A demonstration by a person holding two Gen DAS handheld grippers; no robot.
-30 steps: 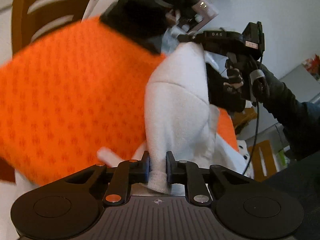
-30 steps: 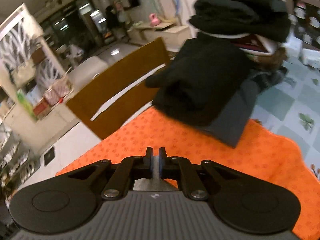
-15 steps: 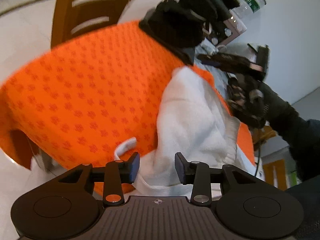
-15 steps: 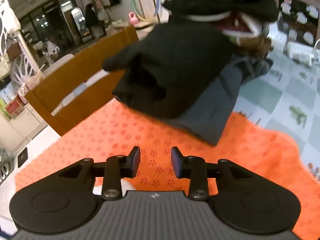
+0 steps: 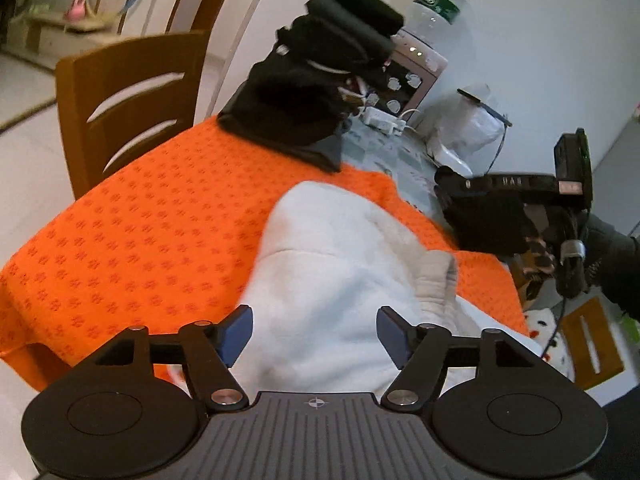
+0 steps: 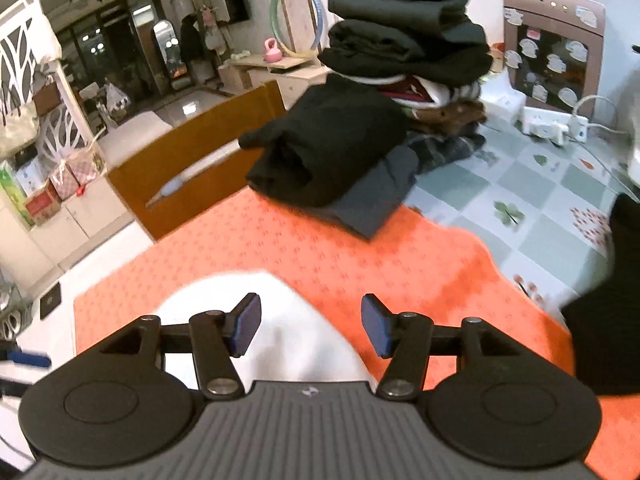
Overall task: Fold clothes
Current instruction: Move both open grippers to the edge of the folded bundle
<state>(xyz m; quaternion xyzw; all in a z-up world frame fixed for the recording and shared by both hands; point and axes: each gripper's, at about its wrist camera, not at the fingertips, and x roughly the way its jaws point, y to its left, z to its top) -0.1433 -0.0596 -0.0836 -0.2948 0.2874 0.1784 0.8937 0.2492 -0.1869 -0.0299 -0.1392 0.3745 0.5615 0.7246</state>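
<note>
- Left gripper (image 5: 314, 334): jaws spread wide, nothing between the blue pads (image 5: 236, 330). It sits over the near part of the white garment.
- Right gripper (image 6: 311, 330): jaws also wide apart, nothing held. In the left wrist view the same tool (image 5: 486, 216) shows at the right, above the far right edge of the cloth, held by a dark-gloved hand (image 5: 600, 256).
- White garment (image 5: 352, 272): soft, fleecy, bunched into a mound on the orange cloth, with a ribbed cuff or hem (image 5: 436, 280) on its right side. In the right wrist view, only a blurred rounded end of it (image 6: 276, 320) shows under the fingers; can't tell from there whether the pads touch it.
- Orange patterned cloth (image 5: 140, 232): covers the near part of the table and hangs over the near left corner.
- Stack of folded dark clothes (image 6: 384, 80): at the far edge of the orange cloth, well apart from the white garment. Black pieces on top; a black folded piece lies on a grey one (image 6: 376, 196) at the base.
- Beyond the orange cloth, a green-checked tablecloth (image 6: 532, 184) lies bare, with a white power strip (image 6: 554, 126) near the back.
- Brown appliance with stickers (image 6: 554, 68) stands behind the strip; a plastic water bottle (image 5: 438, 4) shows beside it.
- Wooden chair (image 5: 128, 100) stands at the table's far left side.
</note>
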